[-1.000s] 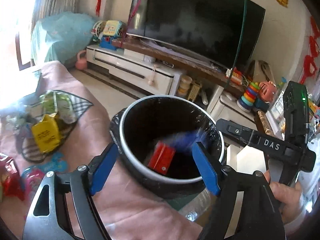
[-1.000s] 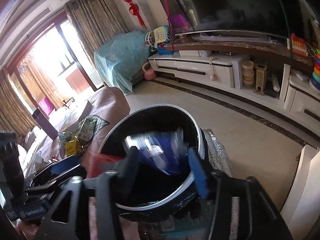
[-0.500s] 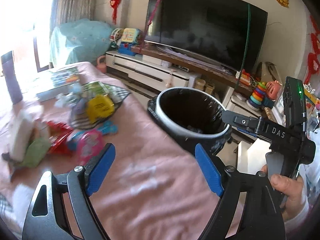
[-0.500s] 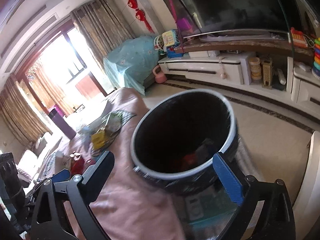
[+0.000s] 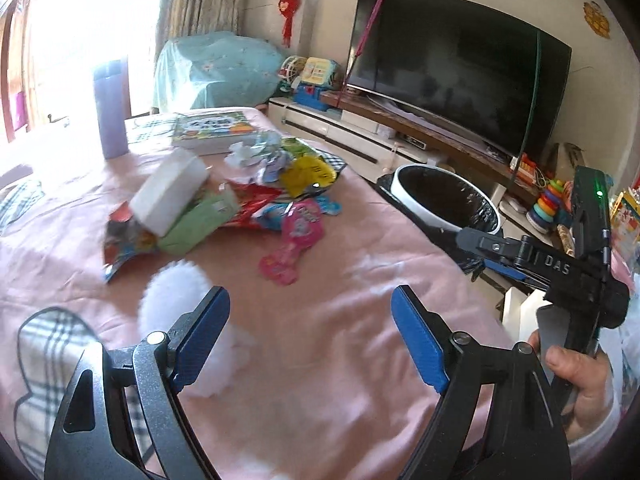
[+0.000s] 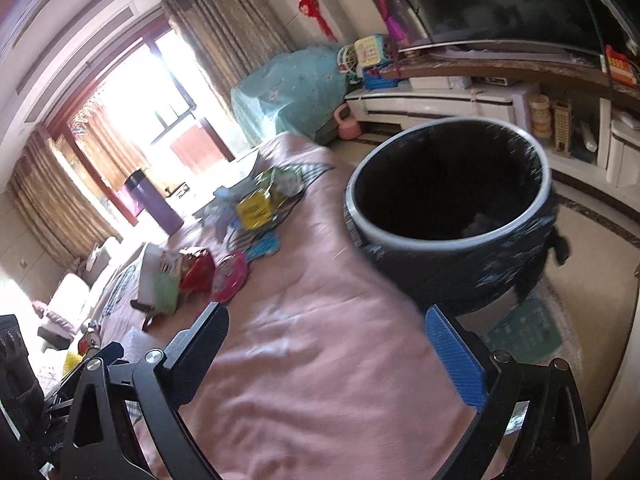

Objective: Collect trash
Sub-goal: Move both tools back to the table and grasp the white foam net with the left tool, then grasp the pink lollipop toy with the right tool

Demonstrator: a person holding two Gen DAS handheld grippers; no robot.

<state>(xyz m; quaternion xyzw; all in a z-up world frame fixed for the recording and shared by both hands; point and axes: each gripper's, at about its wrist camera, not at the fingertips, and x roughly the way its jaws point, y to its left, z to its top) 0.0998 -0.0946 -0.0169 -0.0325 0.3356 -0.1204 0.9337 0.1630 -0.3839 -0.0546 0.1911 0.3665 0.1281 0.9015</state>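
I find both jaws wide and empty. The pink wrapper lies ahead of my left gripper, nearer than the right gripper; long axis toward me.

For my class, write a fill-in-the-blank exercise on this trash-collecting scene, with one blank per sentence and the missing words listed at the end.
1. The left gripper and the right gripper both have their jaws ____.
2. The wrappers lie on a cloth whose colour is ____.
3. The trash bin is lined with a bag whose colour is ____.
4. The pads on the left gripper's fingers are coloured ____.

Missing words: open; pink; black; blue
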